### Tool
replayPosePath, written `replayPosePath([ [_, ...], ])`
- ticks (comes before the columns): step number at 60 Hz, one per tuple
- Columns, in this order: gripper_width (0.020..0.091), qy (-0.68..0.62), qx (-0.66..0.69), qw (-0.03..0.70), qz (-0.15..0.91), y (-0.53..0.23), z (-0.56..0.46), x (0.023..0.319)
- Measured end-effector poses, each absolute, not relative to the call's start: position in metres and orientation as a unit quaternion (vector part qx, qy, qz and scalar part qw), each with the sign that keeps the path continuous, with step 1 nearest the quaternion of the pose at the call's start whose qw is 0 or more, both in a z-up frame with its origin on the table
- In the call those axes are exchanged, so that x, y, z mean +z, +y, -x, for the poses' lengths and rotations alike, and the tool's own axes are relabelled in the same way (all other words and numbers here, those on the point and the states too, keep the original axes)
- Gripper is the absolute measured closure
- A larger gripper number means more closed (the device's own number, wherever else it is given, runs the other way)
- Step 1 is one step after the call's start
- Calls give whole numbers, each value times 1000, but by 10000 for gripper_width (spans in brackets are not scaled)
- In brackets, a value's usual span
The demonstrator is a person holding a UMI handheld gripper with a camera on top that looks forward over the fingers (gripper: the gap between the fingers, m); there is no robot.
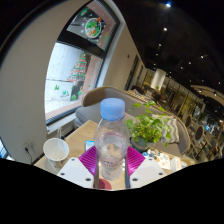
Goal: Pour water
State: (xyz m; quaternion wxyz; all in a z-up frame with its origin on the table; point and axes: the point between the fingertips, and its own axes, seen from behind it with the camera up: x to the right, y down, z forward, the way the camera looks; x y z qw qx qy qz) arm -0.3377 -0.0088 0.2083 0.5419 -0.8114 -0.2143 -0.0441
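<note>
As seen from the gripper view, a café-like room is shown: a large window (78,62) at far left, chairs and ceiling lights receding at far right. A pale desk (75,143) is seen in the near field, with a curved chair back (100,96) just beyond it.

A clear water bottle (111,140) with a light blue cap (113,108) is held between the fingers of the hand-held gripper (111,164). Both magenta pads (90,159) appear pressed against the bottle's sides, so the fingers are judged clamped on it. Whether the base rests on the desk or is lifted cannot be told.

A leafy potted plant (150,128) is seen to the right, beyond the bottle. A white paper cup (56,151) stands upright on the desk to the left of the bottle, apart from it, mouth up; contents cannot be made out.

Progress, as judged: grasp done, pour not yet started. Cap appears on, so uncapping may be needed first. Left to do: bottle carried over to the cup, tilted, water delivered.

Orientation: the bottle's long axis is vertical, cap pointing up, no tilt toward the cup visible.
</note>
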Motion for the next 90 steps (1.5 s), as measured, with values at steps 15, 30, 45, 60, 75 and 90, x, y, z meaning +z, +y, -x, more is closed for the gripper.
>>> replayPosePath([
  [15, 752, -153, 39, 505, 848, -12, 337, 118],
  [30, 750, -116, 51, 499, 857, -11, 320, 81],
  [45, 646, -90, 53, 506, 856, -14, 316, 82],
  [60, 269, -78, 40, 453, 887, -40, 308, 82],
  [75, 250, -51, -5, 414, 909, -122, 290, 137],
  [90, 251, -23, -22, 394, 919, -197, 283, 176],
])
